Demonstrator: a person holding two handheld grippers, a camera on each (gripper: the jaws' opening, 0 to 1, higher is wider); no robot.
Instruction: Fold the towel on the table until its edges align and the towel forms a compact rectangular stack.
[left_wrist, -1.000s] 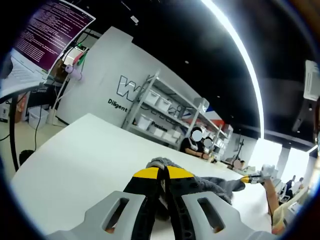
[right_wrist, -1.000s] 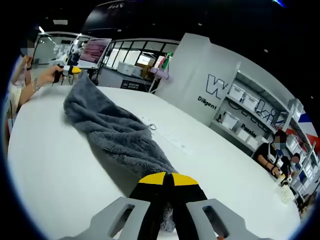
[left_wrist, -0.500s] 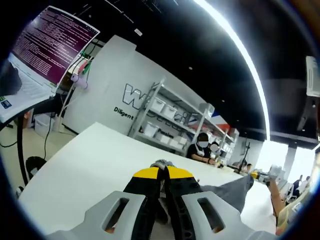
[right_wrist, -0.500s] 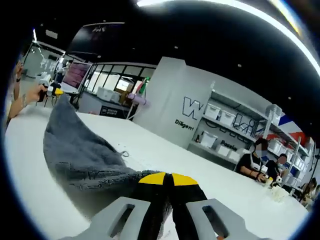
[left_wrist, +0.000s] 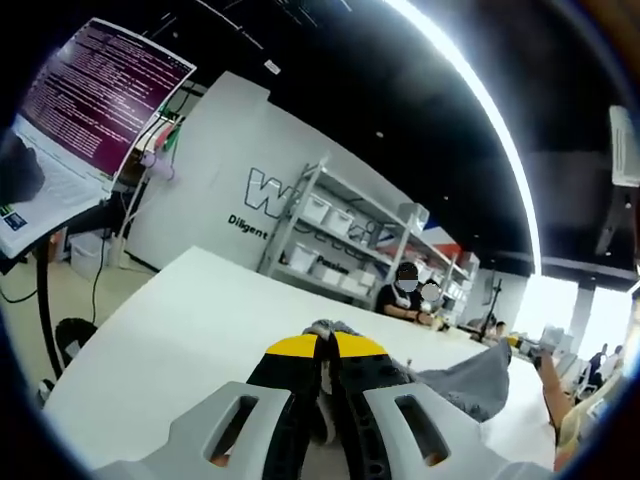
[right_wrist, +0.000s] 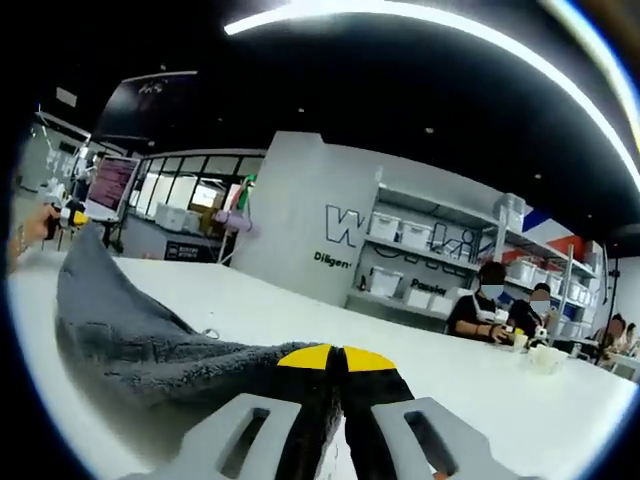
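Observation:
A grey towel (right_wrist: 130, 335) hangs stretched between the two grippers above the white table (right_wrist: 480, 390). In the right gripper view my right gripper (right_wrist: 335, 362) is shut on one corner, and the cloth runs left to the left gripper (right_wrist: 68, 217), small at the far left edge. In the left gripper view my left gripper (left_wrist: 322, 352) is shut on the other corner. From there the towel (left_wrist: 465, 370) sags to the right toward the right gripper (left_wrist: 532, 345), held by a person's hand.
The white table (left_wrist: 190, 320) stretches ahead in both views. A laptop screen (left_wrist: 95, 85) stands at the upper left in the left gripper view. Behind the table stand a grey wall, shelves with bins (right_wrist: 415, 260) and seated people (right_wrist: 480, 305).
Both grippers have lifted the towel off the table and tilted up. The cloth that lay spread on the table now hangs taut between them.

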